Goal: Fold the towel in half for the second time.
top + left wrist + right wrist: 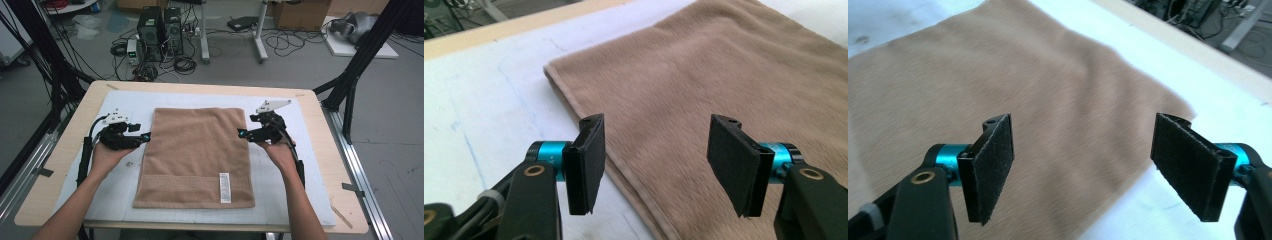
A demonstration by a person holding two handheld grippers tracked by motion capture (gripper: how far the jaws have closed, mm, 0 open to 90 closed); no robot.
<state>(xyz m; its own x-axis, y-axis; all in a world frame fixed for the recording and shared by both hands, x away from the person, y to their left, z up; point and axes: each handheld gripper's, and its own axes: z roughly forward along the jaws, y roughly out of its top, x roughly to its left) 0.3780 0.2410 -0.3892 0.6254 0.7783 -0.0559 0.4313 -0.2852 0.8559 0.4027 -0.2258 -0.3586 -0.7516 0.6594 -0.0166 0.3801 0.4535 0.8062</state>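
Both hand-held grippers hang with their jaws spread and nothing between the pads: the left gripper (pixel 145 136) sits just off the left edge of the towel (pixel 195 155), the right gripper (pixel 242 134) just at its right edge, each pointing inward toward the cloth. That towel is light brown, a soft short pile, lying flat and spread out in the middle of the white mat (pixel 115 200) that covers the wooden table (pixel 55 165). It is roughly rectangular, a little wider toward the person, with a plainer woven band running across near the near edge and a small white label (pixel 225 187) standing on that band toward the right. In the left gripper view a narrow hemmed border (pixel 624 175) runs along the towel's edge between the open jaws; in the right gripper view the towel's far corner (pixel 1183 107) lies flat on the mat
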